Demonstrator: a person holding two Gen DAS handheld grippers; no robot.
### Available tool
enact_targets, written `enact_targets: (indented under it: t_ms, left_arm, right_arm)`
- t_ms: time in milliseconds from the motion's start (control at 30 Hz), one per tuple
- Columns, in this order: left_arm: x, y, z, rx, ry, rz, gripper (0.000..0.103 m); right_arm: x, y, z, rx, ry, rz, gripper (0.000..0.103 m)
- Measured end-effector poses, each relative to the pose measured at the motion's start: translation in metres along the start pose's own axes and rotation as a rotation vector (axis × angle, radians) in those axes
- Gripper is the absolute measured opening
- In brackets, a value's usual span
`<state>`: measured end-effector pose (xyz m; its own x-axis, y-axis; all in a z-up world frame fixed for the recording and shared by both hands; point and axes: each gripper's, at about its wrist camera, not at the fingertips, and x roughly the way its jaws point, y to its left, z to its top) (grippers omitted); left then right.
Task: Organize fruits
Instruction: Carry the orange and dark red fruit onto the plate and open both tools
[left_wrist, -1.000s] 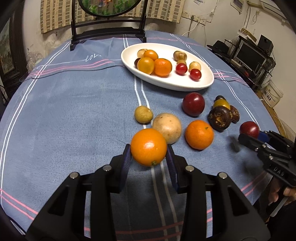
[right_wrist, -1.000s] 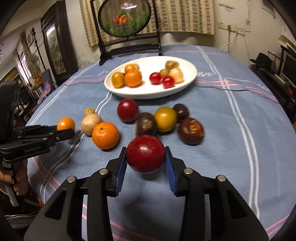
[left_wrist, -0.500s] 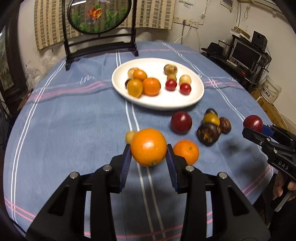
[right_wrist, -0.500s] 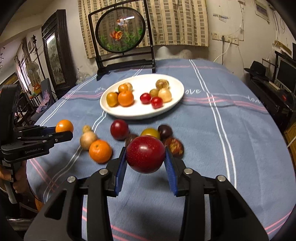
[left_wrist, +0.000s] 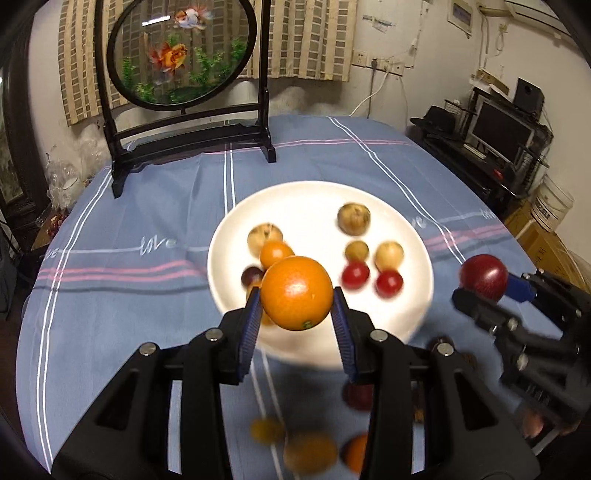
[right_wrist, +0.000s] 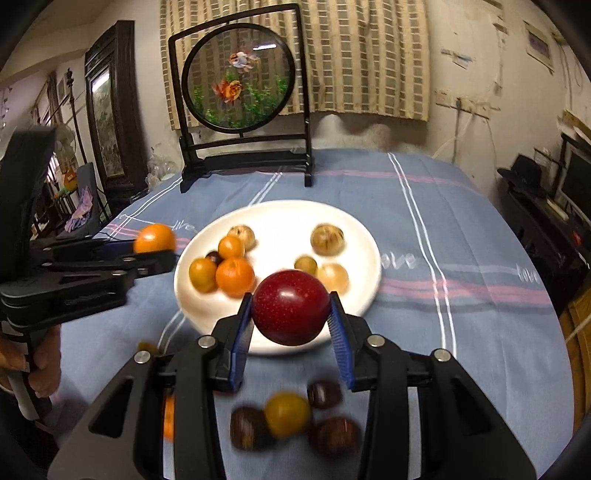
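Left tongs (left_wrist: 296, 317) are clamped on an orange (left_wrist: 296, 292), held above the near edge of the white plate (left_wrist: 413, 229). Approx. nine fruits are seen on the plate ahead; several blurred ones are left on the surface (left_wrist: 122, 295) below/behind the tips.

Right tongs (right_wrist: 290, 325) are closed on a red fruit (right_wrist: 291, 307), also over the plate's near rim (right_wrist: 364, 302). Four dark/yellow fruits (right_wrist: 288, 413) remain beneath, w/ more to the left.
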<state>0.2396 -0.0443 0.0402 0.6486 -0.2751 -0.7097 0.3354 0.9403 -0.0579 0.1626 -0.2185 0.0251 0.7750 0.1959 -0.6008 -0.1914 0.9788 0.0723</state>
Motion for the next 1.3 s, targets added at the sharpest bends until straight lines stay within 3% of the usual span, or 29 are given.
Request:
enact_targets:
  t_ms: [267,600,700,833,1167,1300]
  left_arm:
    - [0.065,0.002,0.04,-0.005,0.063,0.027,0.038]
    - [0.1,0.006,0.044,-0.023,0.089,0.051,0.039]
    - [0.101,0.002,0.043,-0.01,0.078,0.091,0.051]
    - [0.096,-0.002,0.041,0.003,0.065,0.1,0.063]
    - [0.051,-0.009,0.034,0.01,-0.019,0.113,0.078]
    - [0.03,-0.014,0.025,0.022,-0.04,0.114,0.087]
  right_arm:
    - [0.069,0.0,0.025,-0.049,0.084,-0.028,0.04]
    - [0.111,-0.006,0.028,-0.056,0.145,-0.055,0.04]
    - [0.118,-0.008,0.026,-0.028,0.163,-0.049,0.041]
    - [0.109,-0.002,0.027,-0.038,0.118,-0.063,0.057]
    - [0.069,0.002,0.02,-0.049,0.069,-0.068,0.058]
    - [0.037,0.001,0.008,-0.045,0.036,-0.078,0.064]
